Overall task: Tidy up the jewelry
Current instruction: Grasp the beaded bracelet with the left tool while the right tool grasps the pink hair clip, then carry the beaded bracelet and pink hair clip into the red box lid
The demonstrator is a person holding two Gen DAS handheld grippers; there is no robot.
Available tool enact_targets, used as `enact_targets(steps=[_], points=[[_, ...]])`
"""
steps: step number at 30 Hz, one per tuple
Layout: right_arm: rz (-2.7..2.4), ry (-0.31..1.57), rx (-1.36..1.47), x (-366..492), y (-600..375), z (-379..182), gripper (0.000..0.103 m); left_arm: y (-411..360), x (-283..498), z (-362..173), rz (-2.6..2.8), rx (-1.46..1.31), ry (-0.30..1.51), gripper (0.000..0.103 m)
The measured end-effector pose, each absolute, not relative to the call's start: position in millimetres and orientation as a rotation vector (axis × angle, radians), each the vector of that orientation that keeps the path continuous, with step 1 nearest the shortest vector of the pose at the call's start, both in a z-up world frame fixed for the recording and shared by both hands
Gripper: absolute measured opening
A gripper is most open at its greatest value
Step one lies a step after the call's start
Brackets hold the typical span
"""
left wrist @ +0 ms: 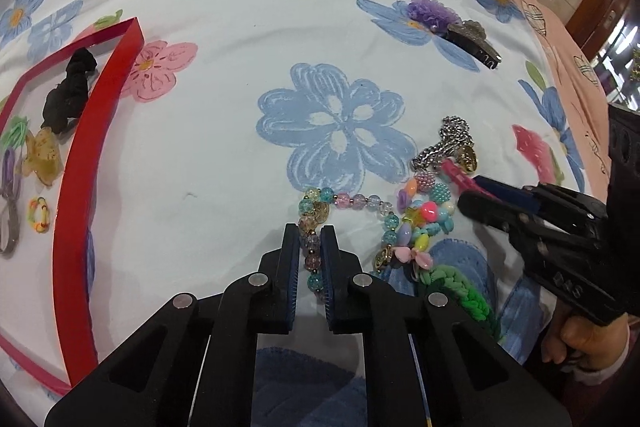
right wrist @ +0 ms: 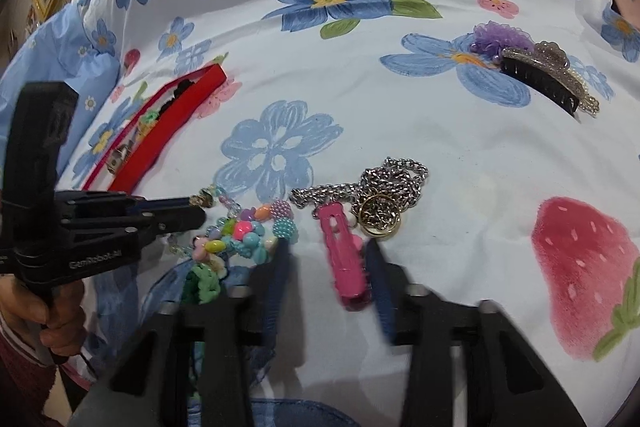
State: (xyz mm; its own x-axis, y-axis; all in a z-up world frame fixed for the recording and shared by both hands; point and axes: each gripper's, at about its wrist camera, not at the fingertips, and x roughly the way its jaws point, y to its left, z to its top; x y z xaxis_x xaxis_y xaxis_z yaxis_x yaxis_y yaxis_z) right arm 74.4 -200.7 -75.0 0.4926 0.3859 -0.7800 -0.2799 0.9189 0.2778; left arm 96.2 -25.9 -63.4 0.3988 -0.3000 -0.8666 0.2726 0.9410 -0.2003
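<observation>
Left wrist view: the left gripper [left wrist: 311,247] has its jaws drawn narrow onto the glass-bead strand [left wrist: 316,227], evidently so the strand can be lifted clear of the tangle. One red tray [left wrist: 100,131] stands well apart at the left, apparently the collecting place; it holds one black scrunchie [left wrist: 68,95], one amber star clip [left wrist: 42,157] and one small coloured ring [left wrist: 39,214], among other pieces. One pastel bead bracelet [left wrist: 424,215] and one silver chain [left wrist: 448,143] lie just beside the strand.

Right wrist view: the right gripper [right wrist: 324,267] straddles one pink hair clip [right wrist: 346,259]; one pad seems to touch it, but blur hides whether both press. One glitter claw clip [right wrist: 548,79] and one purple flower [right wrist: 500,35] lie together, far off on the floral sheet [right wrist: 440,147], awaiting collection.
</observation>
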Motion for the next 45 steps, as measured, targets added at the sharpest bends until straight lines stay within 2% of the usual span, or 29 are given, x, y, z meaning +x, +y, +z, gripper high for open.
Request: enact_targets(steps=[24, 45], points=[[0.528, 0.883, 0.193, 67, -171, -25, 0.017, 34, 50, 15, -0.327, -0.161, 0.906, 0.008], [0.698, 0.881, 0.146, 71, -82, -14, 0.017, 136, 26, 25, -0.149, -0.281, 0.84, 0.008]])
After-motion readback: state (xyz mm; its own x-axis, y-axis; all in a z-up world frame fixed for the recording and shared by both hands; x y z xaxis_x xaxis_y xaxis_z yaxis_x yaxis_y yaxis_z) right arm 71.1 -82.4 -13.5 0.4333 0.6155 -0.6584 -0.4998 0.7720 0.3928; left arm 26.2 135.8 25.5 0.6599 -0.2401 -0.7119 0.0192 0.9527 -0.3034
